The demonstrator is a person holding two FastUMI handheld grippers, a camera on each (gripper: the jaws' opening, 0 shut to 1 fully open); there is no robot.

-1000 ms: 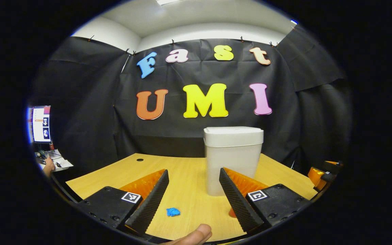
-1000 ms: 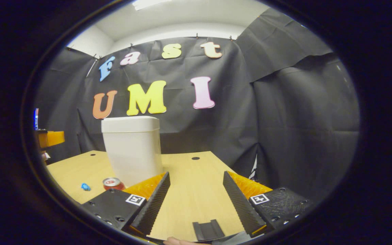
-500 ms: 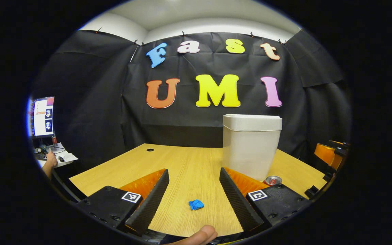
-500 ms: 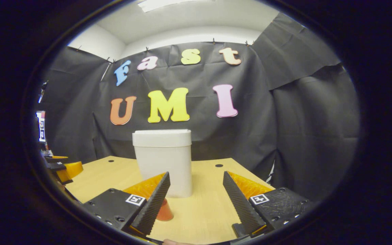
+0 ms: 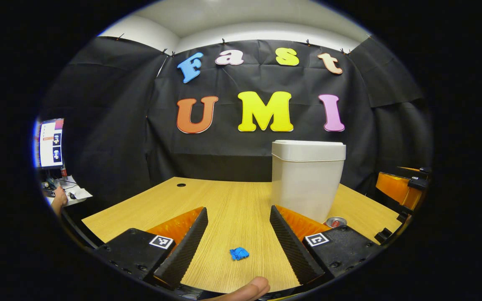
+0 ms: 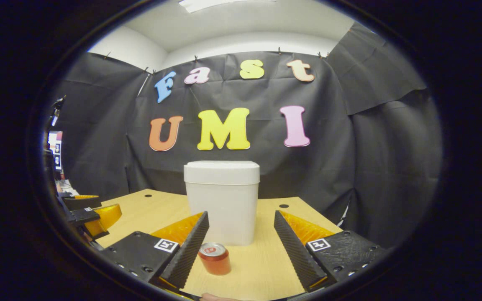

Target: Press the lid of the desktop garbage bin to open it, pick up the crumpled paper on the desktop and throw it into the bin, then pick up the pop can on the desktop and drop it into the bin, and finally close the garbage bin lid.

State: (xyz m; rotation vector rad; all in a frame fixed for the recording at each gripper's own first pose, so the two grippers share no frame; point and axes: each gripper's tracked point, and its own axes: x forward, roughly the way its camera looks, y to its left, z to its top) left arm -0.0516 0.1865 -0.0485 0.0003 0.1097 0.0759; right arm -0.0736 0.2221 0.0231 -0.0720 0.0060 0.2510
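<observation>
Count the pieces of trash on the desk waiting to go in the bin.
2. The blue crumpled paper lies between the left gripper's open fingers; the pop can stands before the closed bin.

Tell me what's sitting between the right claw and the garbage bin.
In the right gripper view, the pop can stands upright on the table, between the open right claw and the closed garbage bin; otherwise bare wood.
</observation>
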